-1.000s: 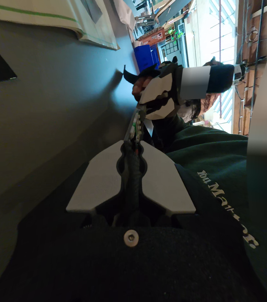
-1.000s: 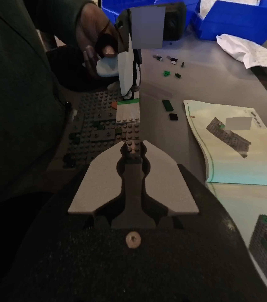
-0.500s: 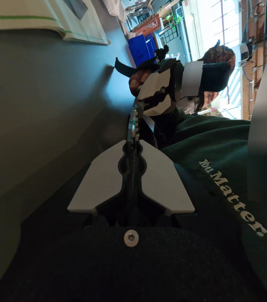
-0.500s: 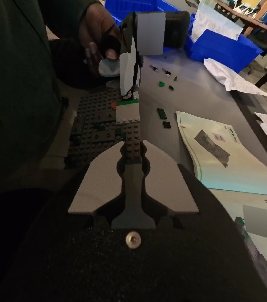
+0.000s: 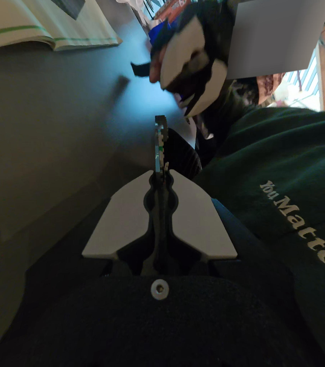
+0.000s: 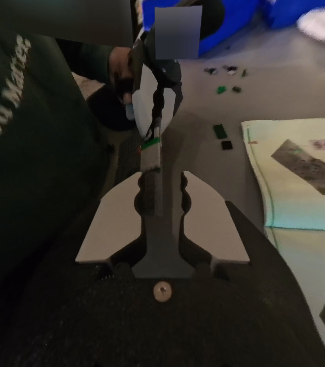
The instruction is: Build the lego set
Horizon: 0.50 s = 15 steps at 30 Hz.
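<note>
Presently the lego plate [image 5: 160,147] is clamped edge-on in the closed left gripper [image 5: 160,172] and lifted off the grey table [image 5: 48,129], while the right gripper [image 6: 162,172] is spread wide with nothing pinched, the plate's near end lying in its gap against the left-hand finger. For the step to go well, the left grip should be kept firm and the plate level. A loose piece near the booklet [image 6: 296,168], such as the green tile [image 6: 220,131], should probably be fetched next.
</note>
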Tool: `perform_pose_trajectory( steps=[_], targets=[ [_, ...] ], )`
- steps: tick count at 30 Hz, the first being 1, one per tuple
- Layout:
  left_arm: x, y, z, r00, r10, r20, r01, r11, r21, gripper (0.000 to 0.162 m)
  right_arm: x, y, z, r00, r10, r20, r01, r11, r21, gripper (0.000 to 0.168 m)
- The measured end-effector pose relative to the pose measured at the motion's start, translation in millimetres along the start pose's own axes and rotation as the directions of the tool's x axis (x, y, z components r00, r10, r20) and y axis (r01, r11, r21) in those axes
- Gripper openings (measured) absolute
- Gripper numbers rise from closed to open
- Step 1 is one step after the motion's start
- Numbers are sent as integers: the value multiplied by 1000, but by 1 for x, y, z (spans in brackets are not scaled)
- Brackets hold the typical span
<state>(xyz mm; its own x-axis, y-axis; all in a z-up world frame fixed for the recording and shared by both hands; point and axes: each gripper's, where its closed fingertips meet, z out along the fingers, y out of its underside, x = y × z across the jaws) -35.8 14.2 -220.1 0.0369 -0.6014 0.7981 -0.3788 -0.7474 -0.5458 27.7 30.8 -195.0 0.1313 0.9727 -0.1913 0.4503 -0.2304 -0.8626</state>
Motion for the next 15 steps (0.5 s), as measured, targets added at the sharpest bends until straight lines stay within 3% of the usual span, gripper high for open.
perform_pose_trajectory(
  steps=[1, 5, 9, 15],
  targets=[
    [1, 0, 1, 1000, 10, 0, -10, 1000, -2, 9, -1, -4, 5, 999, 32, 40, -30, 999, -46, 36],
    [6, -2, 7, 998, 66, 6, -66, 998, -17, 9, -13, -9, 37, 964, 176, 200, -132, 968, -215, 37],
    [12, -2, 9, 992, 126, 28, -125, 991, -38, 9, -19, -6, 56, 948, 189, 256, -94, 935, -342, 27],
    [15, -2, 8, 983, 178, 53, -175, 983, -63, 9, -30, -7, 64, 923, 218, 317, -73, 909, -411, 16]
  ],
)
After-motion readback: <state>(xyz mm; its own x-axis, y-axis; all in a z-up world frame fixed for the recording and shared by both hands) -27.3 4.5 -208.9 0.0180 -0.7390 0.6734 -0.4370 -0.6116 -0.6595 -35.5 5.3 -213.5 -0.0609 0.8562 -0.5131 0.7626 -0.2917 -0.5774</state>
